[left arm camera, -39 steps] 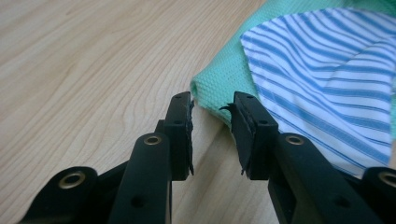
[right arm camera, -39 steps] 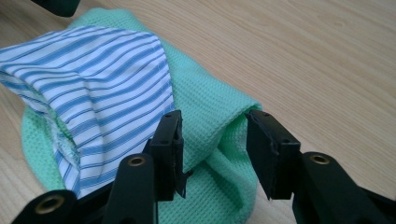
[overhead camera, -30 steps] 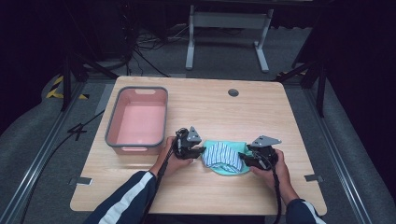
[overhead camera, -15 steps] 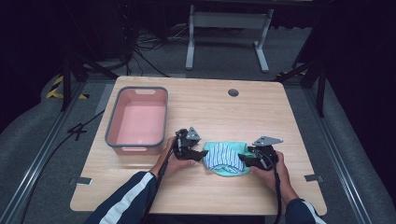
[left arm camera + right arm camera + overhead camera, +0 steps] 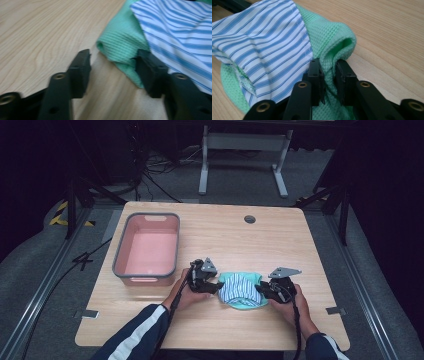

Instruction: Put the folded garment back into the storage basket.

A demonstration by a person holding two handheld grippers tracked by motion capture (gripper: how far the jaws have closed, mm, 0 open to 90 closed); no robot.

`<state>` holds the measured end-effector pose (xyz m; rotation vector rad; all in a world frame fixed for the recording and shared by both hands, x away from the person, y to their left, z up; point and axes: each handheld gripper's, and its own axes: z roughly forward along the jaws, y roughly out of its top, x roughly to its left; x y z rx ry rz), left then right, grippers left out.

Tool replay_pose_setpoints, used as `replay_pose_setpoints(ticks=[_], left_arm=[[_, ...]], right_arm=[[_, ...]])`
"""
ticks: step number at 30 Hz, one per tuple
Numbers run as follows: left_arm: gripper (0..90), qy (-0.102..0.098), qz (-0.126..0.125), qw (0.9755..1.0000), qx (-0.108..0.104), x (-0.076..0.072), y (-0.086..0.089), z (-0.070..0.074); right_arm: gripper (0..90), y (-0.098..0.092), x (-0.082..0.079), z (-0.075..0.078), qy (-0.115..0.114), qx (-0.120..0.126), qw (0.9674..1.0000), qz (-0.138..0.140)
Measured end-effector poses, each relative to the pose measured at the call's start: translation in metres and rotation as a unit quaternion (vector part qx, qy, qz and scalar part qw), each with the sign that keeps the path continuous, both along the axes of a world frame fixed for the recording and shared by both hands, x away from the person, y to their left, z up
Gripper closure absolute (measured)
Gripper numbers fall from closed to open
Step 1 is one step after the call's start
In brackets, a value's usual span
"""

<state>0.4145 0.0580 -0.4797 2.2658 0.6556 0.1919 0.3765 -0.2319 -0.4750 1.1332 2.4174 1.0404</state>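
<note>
A green waffle-weave cloth (image 5: 242, 303) lies on the wooden table near its front edge, with a blue-and-white striped cloth (image 5: 238, 287) on top of it. My left gripper (image 5: 216, 287) is at the pile's left edge and stands open; a fold of the green cloth (image 5: 120, 47) sits between its jaws, one jaw touching it. My right gripper (image 5: 260, 289) is at the pile's right edge, shut on a fold of the green cloth (image 5: 329, 57). The striped cloth (image 5: 262, 50) lies just left of that pinch.
A pink tub with a grey rim (image 5: 146, 247) stands empty to the left of the pile. A round cable hole (image 5: 249, 219) is at the table's far side. Bare wood (image 5: 225, 240) lies beyond the cloths.
Both grippers and the cloth pile have shifted slightly; the pile now looks a little more bunched between them.
</note>
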Motion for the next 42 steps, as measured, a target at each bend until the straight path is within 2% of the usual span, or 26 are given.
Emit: replay_pose_setpoints(ticks=[4, 6, 7, 9, 10, 11, 13, 15, 21, 25, 26, 27, 29, 30, 33, 34, 36, 37, 38, 39, 40, 42], left_arm=[[58.4, 0.005, -0.007, 1.0000, -0.004, -0.001, 0.000, 0.001], [65.7, 0.008, -0.017, 0.9998, -0.008, 0.000, 0.000, 0.000], [67.8, 0.010, -0.017, 0.9997, -0.012, 0.000, 0.000, 0.000], [72.7, 0.014, -0.021, 0.9996, -0.015, 0.000, 0.000, 0.000], [74.8, 0.019, -0.022, 0.9994, -0.020, 0.000, 0.001, -0.001], [76.0, 0.019, -0.022, 0.9994, -0.020, 0.000, 0.001, -0.001], [77.0, 0.018, -0.026, 0.9993, -0.018, 0.000, 0.001, 0.000], [79.4, 0.020, -0.028, 0.9993, -0.018, 0.000, 0.001, 0.000], [80.7, 0.025, -0.029, 0.9991, -0.019, 0.000, 0.001, 0.000], [80.5, 0.025, -0.027, 0.9991, -0.021, 0.001, 0.001, 0.000], [78.2, 0.025, -0.026, 0.9991, -0.020, 0.000, 0.001, 0.000], [68.2, 0.026, -0.032, 0.9989, -0.023, 0.000, 0.001, 0.000], [59.3, 0.027, -0.033, 0.9989, -0.021, -0.001, 0.000, 0.000], [59.3, 0.024, -0.032, 0.9990, -0.021, -0.002, -0.003, 0.000], [44.1, 0.030, -0.030, 0.9990, -0.017, -0.005, -0.009, 0.001], [41.7, 0.027, -0.032, 0.9991, -0.011, -0.005, -0.010, 0.001], [41.4, 0.017, -0.019, 0.9997, -0.006, -0.007, -0.013, 0.001], [40.3, 0.006, -0.006, 0.9999, 0.009, -0.008, -0.014, 0.001], [33.9, 0.005, 0.010, 0.9998, 0.017, -0.007, -0.015, 0.001], [31.4, 0.005, 0.010, 0.9998, 0.017, -0.007, -0.015, 0.001], [31.4, 0.005, 0.017, 0.9997, 0.016, -0.007, -0.014, 0.001], [32.1, 0.005, 0.014, 0.9997, 0.017, -0.007, -0.013, 0.002]], right_arm=[[77.2, 0.001, -0.002, 0.000, -0.004, -0.005, 1.0000, 0.000], [76.6, 0.001, -0.002, 0.001, -0.005, -0.007, 1.0000, 0.001], [73.1, 0.001, -0.002, 0.001, -0.006, -0.011, 0.9999, -0.003], [73.1, 0.000, -0.002, 0.001, -0.005, -0.009, 0.9999, -0.004], [68.4, 0.000, -0.002, 0.001, -0.007, -0.011, 0.9999, -0.004], [68.4, 0.000, -0.002, 0.001, -0.007, -0.011, 0.9999, -0.004], [55.6, -0.001, -0.001, 0.001, -0.011, -0.020, 0.9996, -0.019], [51.1, -0.006, 0.001, 0.000, -0.002, -0.012, 0.9994, -0.032], [53.3, -0.007, 0.001, 0.000, 0.002, -0.007, 0.9995, -0.030], [71.4, -0.006, 0.000, 0.001, 0.011, 0.004, 0.9999, -0.012], [73.9, -0.005, -0.001, 0.001, 0.012, 0.006, 0.9999, -0.009], [77.1, -0.005, -0.001, 0.001, 0.014, 0.008, 0.9999, -0.007], [78.0, -0.005, -0.001, 0.001, 0.015, 0.010, 0.9998, -0.007], [78.9, -0.005, -0.001, 0.001, 0.016, 0.012, 0.9998, -0.007], [80.0, -0.004, -0.002, 0.000, 0.013, 0.010, 0.9998, -0.006], [80.1, -0.004, -0.002, 0.000, 0.012, 0.010, 0.9999, -0.006], [80.1, -0.004, -0.003, 0.000, 0.011, 0.008, 0.9999, -0.006], [80.1, -0.003, -0.003, 0.000, 0.010, 0.008, 0.9999, -0.006], [80.1, -0.003, -0.003, 0.000, 0.008, 0.008, 0.9999, -0.005], [80.1, -0.003, -0.003, 0.000, 0.008, 0.008, 0.9999, -0.005], [79.9, -0.003, -0.004, 0.000, 0.007, 0.006, 0.9999, -0.003], [79.8, -0.003, -0.005, 0.000, 0.007, 0.006, 1.0000, -0.003]])
